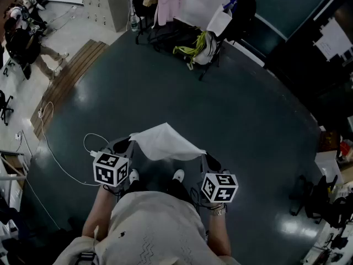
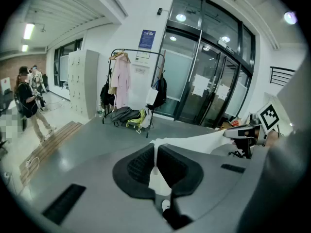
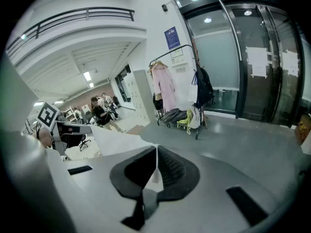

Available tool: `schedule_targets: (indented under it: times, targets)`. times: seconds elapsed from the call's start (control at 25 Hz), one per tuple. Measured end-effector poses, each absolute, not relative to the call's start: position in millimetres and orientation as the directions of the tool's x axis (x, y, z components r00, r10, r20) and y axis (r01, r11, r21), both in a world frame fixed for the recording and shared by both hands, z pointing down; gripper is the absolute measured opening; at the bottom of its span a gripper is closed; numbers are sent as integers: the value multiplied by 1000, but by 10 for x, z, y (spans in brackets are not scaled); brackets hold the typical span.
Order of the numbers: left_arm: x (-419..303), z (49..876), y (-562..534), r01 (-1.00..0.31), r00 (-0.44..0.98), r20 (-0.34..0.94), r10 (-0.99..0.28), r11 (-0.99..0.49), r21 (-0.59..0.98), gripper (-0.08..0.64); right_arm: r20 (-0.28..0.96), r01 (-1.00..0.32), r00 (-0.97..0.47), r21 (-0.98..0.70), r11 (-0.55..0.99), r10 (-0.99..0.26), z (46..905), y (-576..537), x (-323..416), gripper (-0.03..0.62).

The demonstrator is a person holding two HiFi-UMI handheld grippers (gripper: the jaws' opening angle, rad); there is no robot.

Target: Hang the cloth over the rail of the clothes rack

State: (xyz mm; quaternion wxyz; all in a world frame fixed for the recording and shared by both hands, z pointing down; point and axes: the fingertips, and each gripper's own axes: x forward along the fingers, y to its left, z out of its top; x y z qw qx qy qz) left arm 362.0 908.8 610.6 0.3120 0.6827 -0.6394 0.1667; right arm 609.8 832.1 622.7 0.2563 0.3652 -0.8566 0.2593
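A white cloth [image 1: 165, 142] is stretched flat between my two grippers, low in front of me. My left gripper [image 1: 130, 143] is shut on its left corner, and a strip of cloth [image 2: 156, 154] shows pinched between the dark pads. My right gripper [image 1: 202, 155] is shut on the other corner, where the cloth [image 3: 155, 168] also sits between closed pads. The clothes rack [image 1: 185, 15] stands several steps ahead across the dark floor. Its black top rail [image 2: 138, 51] carries a pink garment [image 2: 119, 81]. The same rail [image 3: 170, 52] appears in the right gripper view.
Bags and a yellow-green item [image 1: 193, 43] lie at the rack's foot. A person [image 1: 22, 37] stands far left near a wooden platform [image 1: 66, 81]. A white cable [image 1: 60, 164] trails on the floor to my left. Glass doors [image 2: 214, 81] are behind the rack, and boxes and gear [image 1: 331, 170] sit at the right.
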Motion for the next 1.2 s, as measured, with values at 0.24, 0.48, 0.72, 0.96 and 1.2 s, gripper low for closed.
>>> schedule_targets:
  times: [0.24, 0.48, 0.72, 0.96, 1.2]
  targets:
    - [4198, 6108, 8556, -982, 83, 630, -772, 45, 183, 15, 625, -743, -625, -292, 602, -468, 6215, 7516, 6759, 21]
    - [4081, 6268, 8548, -965, -4, 658, -753, 174, 194, 15, 638, -688, -653, -274, 672, -409, 6278, 7109, 6643, 21]
    - [3603, 6265, 8494, -938, -92, 632, -770, 279, 203, 15, 645, -612, -687, -268, 744, -333, 6305, 6866, 6014, 21]
    - [2547, 6376, 8801, -867, -199, 634, -748, 436, 242, 15, 684, -525, -688, -237, 818, -243, 6395, 6742, 4847, 21]
    - [1271, 6259, 9120, -845, -252, 642, -724, 488, 218, 15, 680, -462, -708, -239, 854, -192, 6199, 6781, 3245, 21]
